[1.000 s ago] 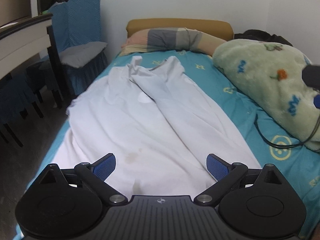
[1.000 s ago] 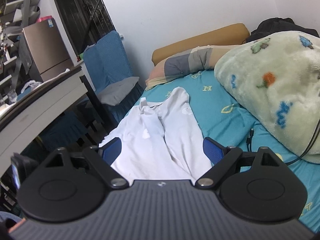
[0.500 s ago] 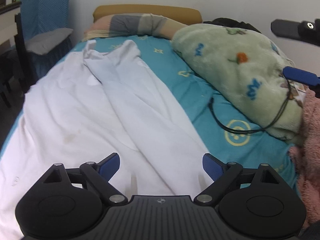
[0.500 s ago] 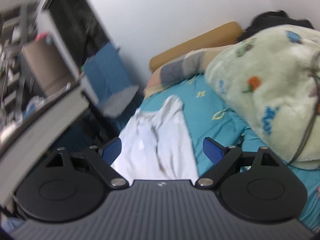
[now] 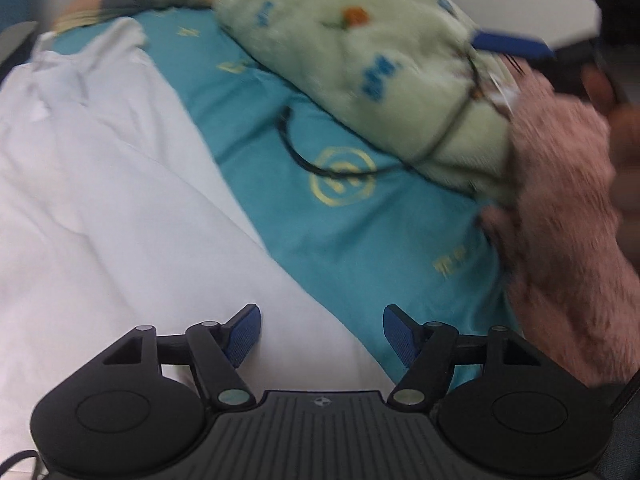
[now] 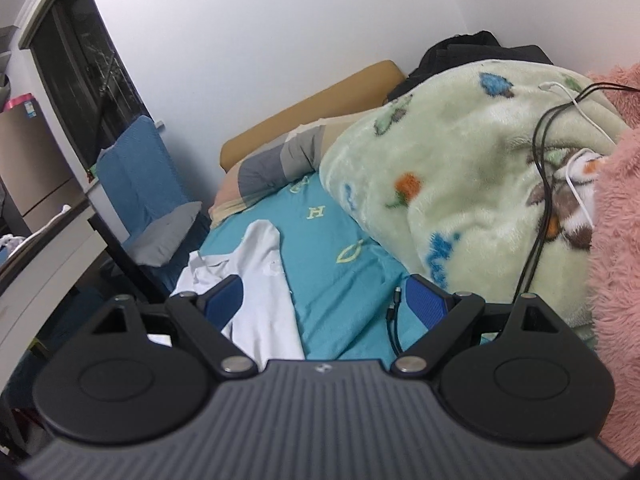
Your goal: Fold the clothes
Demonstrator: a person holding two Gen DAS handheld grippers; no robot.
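A white garment [image 5: 104, 184] lies spread lengthwise on the teal bedsheet [image 5: 328, 128]. My left gripper [image 5: 320, 336] is open and empty, low over the garment's right edge near the foot of the bed. My right gripper [image 6: 324, 300] is open and empty, held above the bed to the right. In its view the garment's far part [image 6: 264, 276] shows, with the collar end toward the pillow [image 6: 276, 172]. A blue pad of the right gripper [image 5: 508, 42] shows blurred at the top right of the left wrist view.
A pale green fleece blanket [image 6: 452, 184] is heaped on the bed's right side, with a pink fluffy blanket [image 6: 616, 240] nearer. A black cable [image 5: 316, 160] runs from the heap onto the sheet. A blue-covered chair [image 6: 140, 200] and a desk [image 6: 44, 272] stand left of the bed.
The left gripper has swung right and moved closer to the garment's right edge. The right gripper has shifted right, toward the blankets. Both stay open.
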